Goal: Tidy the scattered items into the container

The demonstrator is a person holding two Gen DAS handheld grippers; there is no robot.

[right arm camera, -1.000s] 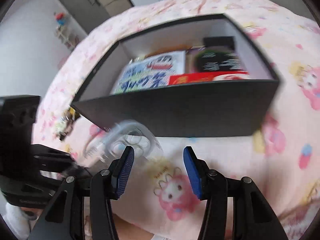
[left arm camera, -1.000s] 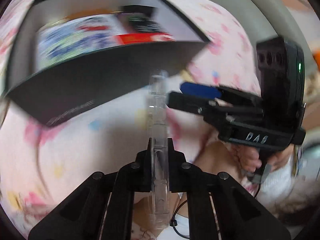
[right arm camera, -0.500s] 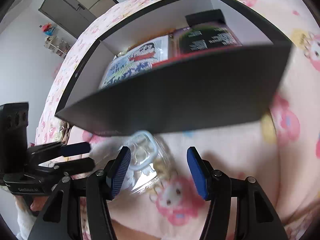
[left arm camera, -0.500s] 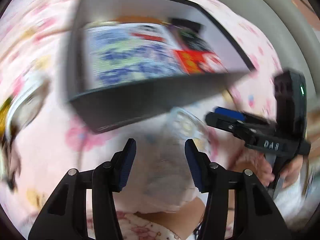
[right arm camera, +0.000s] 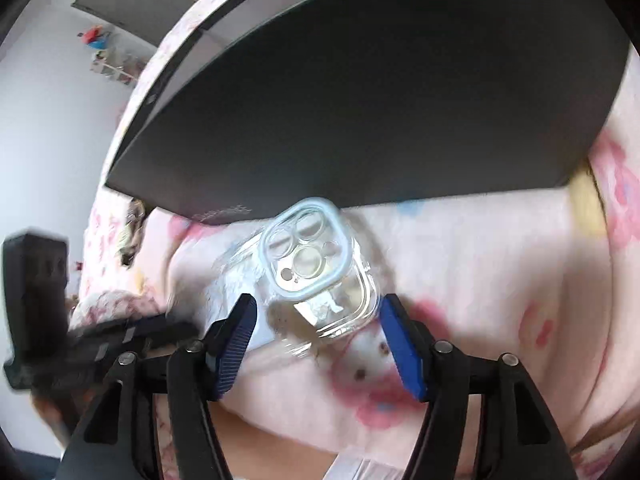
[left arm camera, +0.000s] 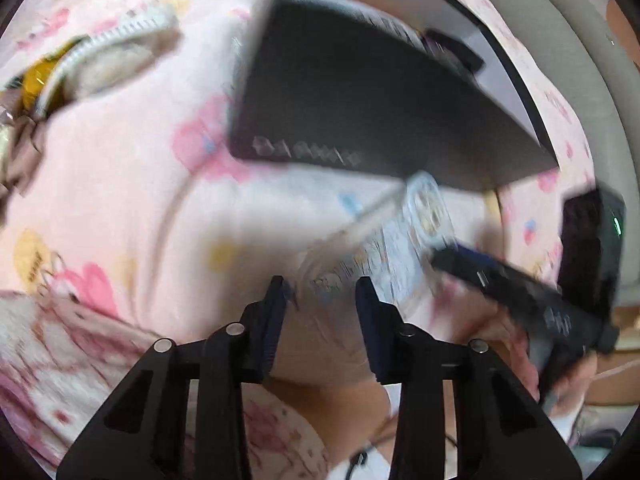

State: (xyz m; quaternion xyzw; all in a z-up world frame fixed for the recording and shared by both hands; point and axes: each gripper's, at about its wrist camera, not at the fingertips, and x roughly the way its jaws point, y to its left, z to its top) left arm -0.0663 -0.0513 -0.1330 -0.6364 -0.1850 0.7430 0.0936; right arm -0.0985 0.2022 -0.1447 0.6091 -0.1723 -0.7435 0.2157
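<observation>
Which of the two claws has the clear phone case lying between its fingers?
The right claw: the phone case lies between its blue, opening fingers. The left claw sits beside it.

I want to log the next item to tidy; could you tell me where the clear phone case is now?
In the right wrist view the clear phone case lies on the pink blanket just in front of the black box, between the right gripper's opening jaws, untouched.

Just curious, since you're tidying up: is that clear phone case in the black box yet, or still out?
Still out. The clear phone case lies on the pink blanket in front of the black box, between the right claw's opening fingers.
</observation>
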